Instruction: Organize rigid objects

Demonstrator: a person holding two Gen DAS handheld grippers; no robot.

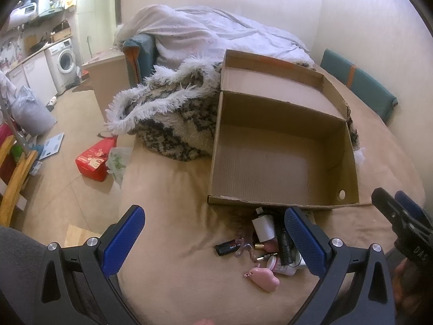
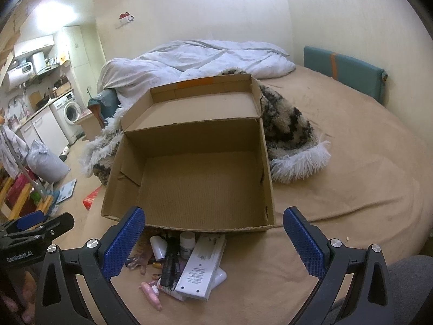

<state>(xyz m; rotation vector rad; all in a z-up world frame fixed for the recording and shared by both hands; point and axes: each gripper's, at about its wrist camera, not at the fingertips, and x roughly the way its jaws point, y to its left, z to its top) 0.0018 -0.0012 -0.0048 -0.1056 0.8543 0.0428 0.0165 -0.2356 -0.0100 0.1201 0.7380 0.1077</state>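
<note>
An open, empty cardboard box (image 1: 284, 159) stands on the tan bed; it also shows in the right wrist view (image 2: 194, 178). In front of it lies a pile of small items: a white remote (image 2: 201, 266), a black flashlight (image 2: 169, 265), a white pill bottle (image 2: 187, 243), a pink toy (image 1: 263, 279), a black lighter (image 1: 227, 247). My left gripper (image 1: 213, 235) is open and empty, hovering over the pile's left side. My right gripper (image 2: 213, 235) is open and empty above the pile and the box's front wall.
A furry patterned blanket (image 1: 167, 119) lies against the box's left and back. A white duvet (image 2: 205, 57) is heaped at the bed's far end. A green cushion (image 2: 343, 70) leans on the wall. The bed edge drops left to a floor with a red package (image 1: 94, 159).
</note>
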